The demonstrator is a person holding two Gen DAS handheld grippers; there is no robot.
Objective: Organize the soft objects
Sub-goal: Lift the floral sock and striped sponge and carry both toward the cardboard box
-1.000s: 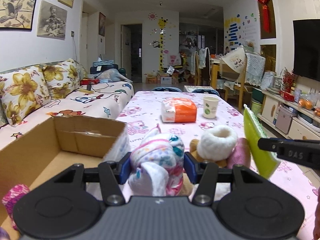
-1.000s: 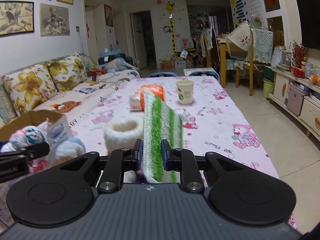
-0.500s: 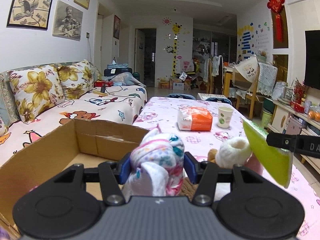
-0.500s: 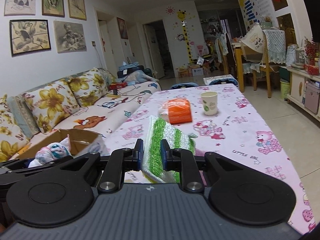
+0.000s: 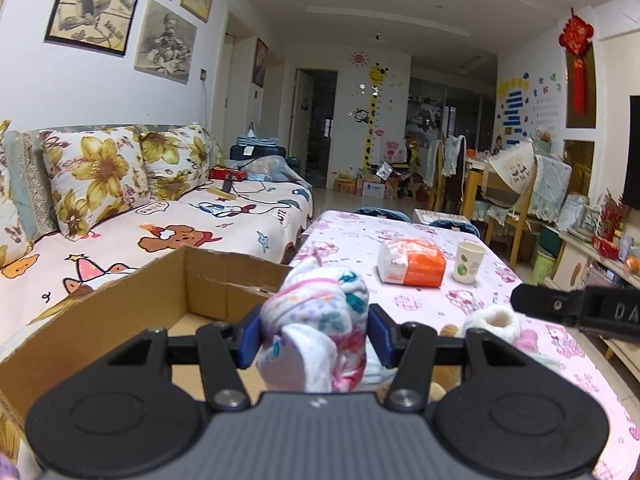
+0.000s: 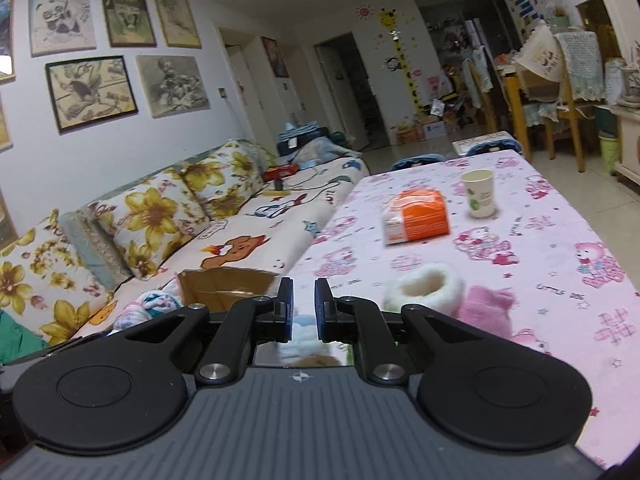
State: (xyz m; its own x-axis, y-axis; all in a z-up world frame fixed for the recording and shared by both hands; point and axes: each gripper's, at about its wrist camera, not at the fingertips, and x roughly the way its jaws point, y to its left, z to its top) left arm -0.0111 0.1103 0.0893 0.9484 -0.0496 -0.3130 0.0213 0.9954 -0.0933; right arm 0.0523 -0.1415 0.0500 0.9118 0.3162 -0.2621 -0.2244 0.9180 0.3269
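Observation:
My left gripper (image 5: 314, 334) is shut on a rolled white cloth bundle with pink and teal print (image 5: 320, 332), held above the near edge of an open cardboard box (image 5: 120, 304). The bundle also shows in the right wrist view (image 6: 148, 308) beside the box (image 6: 224, 284). My right gripper (image 6: 303, 312) has its jaws close together with a narrow gap and nothing between them; its finger shows in the left wrist view (image 5: 560, 308). A white fluffy sock (image 6: 424, 288) and a pink soft item (image 6: 484, 308) lie on the table.
The table has a pink cartoon tablecloth (image 6: 540, 240). On it stand an orange and white tissue pack (image 6: 416, 220) and a paper cup (image 6: 478, 192). A sofa with flowered cushions (image 5: 96, 176) runs along the left. Chairs and shelves stand at the far right.
The green and white striped cloth that my right gripper held is gone from its jaws. Both grippers have risen and shifted left toward the box. The left still holds the bundle.

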